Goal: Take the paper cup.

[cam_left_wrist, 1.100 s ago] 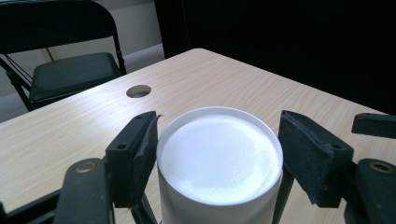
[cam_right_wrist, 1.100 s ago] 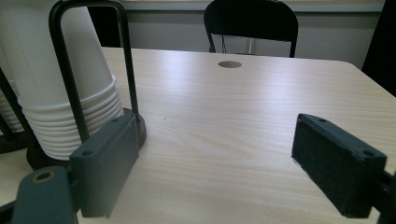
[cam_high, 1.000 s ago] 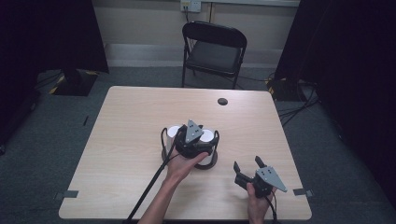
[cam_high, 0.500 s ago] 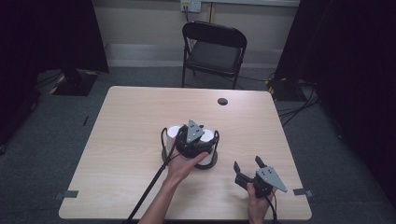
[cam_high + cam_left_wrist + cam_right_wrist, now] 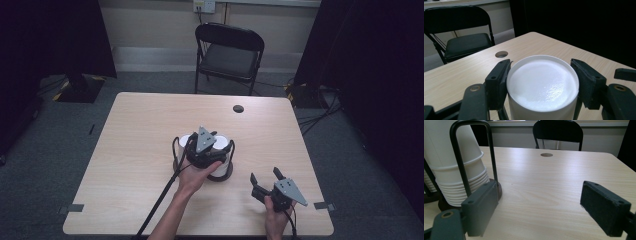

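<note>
A stack of upturned white paper cups (image 5: 456, 170) stands in a black wire holder (image 5: 491, 152) near the middle of the table (image 5: 140, 125). My left gripper (image 5: 203, 142) sits over that stack, held by a hand. In the left gripper view the top cup (image 5: 542, 82) lies between the jaws, and the left gripper (image 5: 541, 68) is shut on it, with both pads pressing its sides. My right gripper (image 5: 264, 176) rests at the front right of the table, beside the holder and apart from it. In its own view the right gripper (image 5: 540, 195) stands open, with bare tabletop between the jaws.
A round cable hole (image 5: 238, 108) is in the table's far side. A black folding chair (image 5: 229, 55) stands behind the table. The left gripper's cable (image 5: 160, 205) trails off the front edge. Dark curtains flank the room.
</note>
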Demonstrator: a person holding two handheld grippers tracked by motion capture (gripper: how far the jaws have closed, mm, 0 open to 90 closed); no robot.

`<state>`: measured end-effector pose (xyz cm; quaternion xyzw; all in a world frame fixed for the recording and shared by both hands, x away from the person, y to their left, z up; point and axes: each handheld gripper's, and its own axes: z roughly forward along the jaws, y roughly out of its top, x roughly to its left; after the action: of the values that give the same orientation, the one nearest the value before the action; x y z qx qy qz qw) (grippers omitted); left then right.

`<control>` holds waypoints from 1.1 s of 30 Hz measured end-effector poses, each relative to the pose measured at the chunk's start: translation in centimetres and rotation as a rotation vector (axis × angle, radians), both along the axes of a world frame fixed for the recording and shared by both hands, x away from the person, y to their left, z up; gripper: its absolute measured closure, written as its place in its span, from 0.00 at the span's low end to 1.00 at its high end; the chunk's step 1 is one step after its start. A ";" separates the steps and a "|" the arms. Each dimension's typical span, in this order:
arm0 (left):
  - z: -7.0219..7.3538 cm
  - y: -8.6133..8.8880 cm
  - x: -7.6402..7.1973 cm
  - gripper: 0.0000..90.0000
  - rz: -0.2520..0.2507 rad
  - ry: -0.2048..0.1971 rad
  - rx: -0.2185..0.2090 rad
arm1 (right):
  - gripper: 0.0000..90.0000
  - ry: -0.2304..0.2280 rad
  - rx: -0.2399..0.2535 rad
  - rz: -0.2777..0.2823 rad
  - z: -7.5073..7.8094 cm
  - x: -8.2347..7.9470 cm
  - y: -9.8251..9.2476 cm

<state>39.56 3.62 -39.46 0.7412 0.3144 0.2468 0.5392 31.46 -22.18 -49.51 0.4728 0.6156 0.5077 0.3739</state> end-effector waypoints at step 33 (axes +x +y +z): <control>2.4 0.4 -0.5 0.39 0.012 -0.057 -0.060 | 0.16 0.002 -0.004 0.003 0.0 0.1 0.0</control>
<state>39.10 4.05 -37.09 0.7153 0.3107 0.2617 0.5687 31.54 -22.18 -49.51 0.4715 0.6178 0.5066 0.3733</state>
